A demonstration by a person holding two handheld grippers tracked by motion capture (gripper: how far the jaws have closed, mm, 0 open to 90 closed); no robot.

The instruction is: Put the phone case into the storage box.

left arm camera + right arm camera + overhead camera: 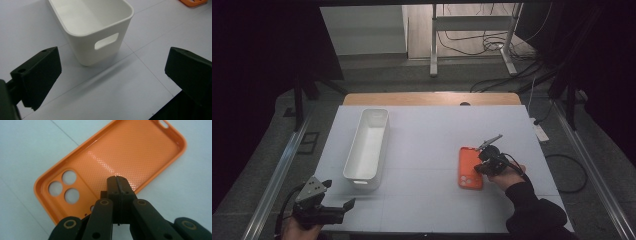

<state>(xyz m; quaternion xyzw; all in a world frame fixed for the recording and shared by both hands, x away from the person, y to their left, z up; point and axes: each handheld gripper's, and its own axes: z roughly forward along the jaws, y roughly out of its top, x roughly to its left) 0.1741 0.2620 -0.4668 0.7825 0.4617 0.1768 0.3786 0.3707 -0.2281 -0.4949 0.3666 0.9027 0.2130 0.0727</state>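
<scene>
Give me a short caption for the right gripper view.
Closed black right gripper poised over the inside of an empty orange phone case lying on the white table.

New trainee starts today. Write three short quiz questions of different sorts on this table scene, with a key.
1. True or false: the orange phone case lies with its hollow side up.
2. Which tool has its jaws pressed together: left tool or right tool?
3. Multiple choice: the white bin holds A) the case, B) nothing visible, C) a cable.

Key: 1 true; 2 right tool; 3 B.
</scene>
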